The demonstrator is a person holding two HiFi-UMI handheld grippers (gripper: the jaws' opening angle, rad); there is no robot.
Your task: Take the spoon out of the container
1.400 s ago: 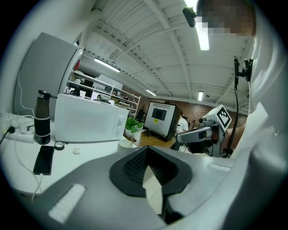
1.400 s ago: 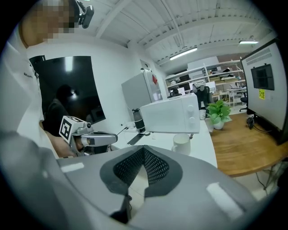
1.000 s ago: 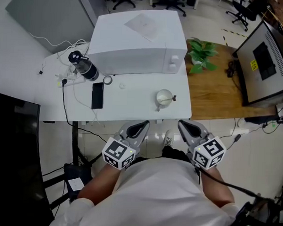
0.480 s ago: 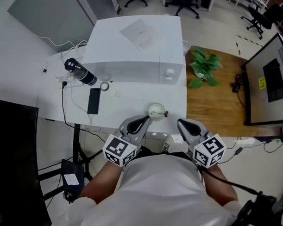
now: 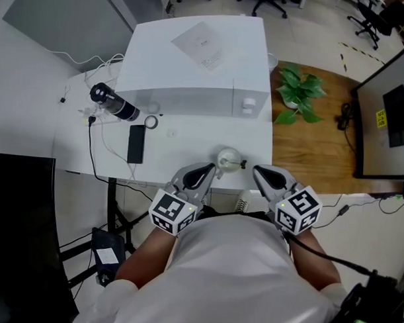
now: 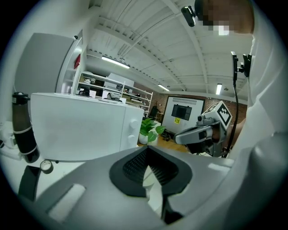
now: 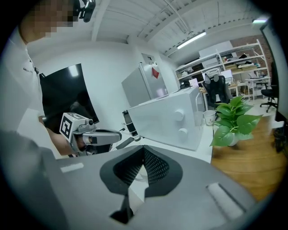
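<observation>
Head view: the container [image 5: 228, 157] with the spoon [image 5: 237, 165] inside is seen in front of the microwave [image 5: 192, 78]. The left gripper [image 5: 203, 172] and right gripper [image 5: 262, 174] are held farther out from the microwave. Left gripper view: jaws are closed, nothing is held. Right gripper view: jaws are closed, nothing is held.

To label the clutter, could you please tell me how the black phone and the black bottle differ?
The thin rectangular black phone lies flat; the cylindrical black bottle stands upright. The phone is plain black; the bottle has a greyish band. The phone sits nearer the person than the bottle. Both rest on the white table.
</observation>
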